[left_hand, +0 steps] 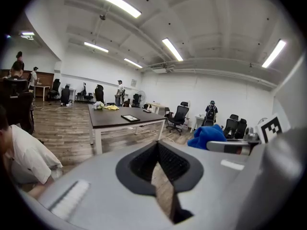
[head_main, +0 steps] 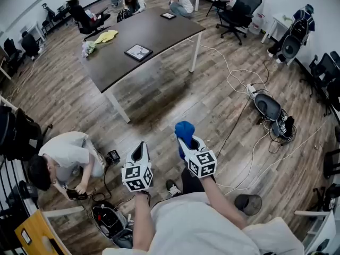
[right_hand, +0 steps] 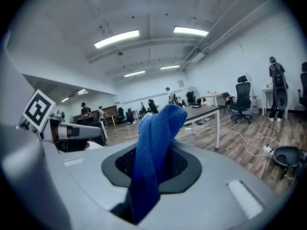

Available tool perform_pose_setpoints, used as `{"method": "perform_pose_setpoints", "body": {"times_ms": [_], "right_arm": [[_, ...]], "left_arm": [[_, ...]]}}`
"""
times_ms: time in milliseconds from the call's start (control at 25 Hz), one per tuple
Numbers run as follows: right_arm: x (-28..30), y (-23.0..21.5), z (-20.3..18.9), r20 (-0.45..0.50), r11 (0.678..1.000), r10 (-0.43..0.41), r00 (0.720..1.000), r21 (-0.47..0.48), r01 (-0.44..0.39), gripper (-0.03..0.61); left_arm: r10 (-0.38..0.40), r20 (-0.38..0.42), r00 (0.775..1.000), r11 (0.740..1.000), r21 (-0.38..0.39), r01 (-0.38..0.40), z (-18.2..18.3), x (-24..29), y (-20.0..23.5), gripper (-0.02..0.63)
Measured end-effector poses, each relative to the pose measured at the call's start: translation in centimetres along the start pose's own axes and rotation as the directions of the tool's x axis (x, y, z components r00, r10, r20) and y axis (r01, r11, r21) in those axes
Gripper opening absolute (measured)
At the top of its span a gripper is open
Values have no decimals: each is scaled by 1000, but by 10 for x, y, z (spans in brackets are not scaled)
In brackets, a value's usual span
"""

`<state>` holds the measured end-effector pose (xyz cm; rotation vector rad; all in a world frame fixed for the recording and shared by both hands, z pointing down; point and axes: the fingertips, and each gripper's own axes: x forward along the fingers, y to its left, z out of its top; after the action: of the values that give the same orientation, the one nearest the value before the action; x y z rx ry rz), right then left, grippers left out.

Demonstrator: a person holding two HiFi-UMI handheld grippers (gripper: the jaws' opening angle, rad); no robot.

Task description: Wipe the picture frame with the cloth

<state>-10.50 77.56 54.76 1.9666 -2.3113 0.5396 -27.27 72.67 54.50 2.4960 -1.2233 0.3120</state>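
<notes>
The picture frame (head_main: 138,52) lies flat on the dark table (head_main: 159,33), far ahead of both grippers; in the left gripper view the frame (left_hand: 130,118) is a small dark slab on the tabletop. My right gripper (head_main: 184,141) is shut on a blue cloth (head_main: 184,129), which sticks up out of its jaws (right_hand: 156,147). My left gripper (head_main: 140,146) is held beside it, shut, with nothing between its jaws. Both hang over the wooden floor, well short of the table. The blue cloth (left_hand: 207,135) also shows at the right of the left gripper view.
A person (head_main: 64,158) crouches on the floor at my lower left beside a bag. Cables and a power strip (head_main: 251,91) trail across the floor to the right. A yellow cloth (head_main: 106,36) and a second frame (head_main: 168,16) lie on the table. Office chairs (head_main: 239,9) stand beyond.
</notes>
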Motion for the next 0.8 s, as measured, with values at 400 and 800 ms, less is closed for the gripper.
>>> {"method": "perform_pose_setpoints", "body": {"times_ms": [400,800], "right_arm": [[28,-30,1,-9,998,-6,1000,67,7,84],[138,-94,34,-11,994,-17,1000,107,18,84]], "left_arm": [[20,-27,999,1000,-12,-20,1,30,19,52],[47,-51,998,999,-13,-48,44,135,66,52]]}}
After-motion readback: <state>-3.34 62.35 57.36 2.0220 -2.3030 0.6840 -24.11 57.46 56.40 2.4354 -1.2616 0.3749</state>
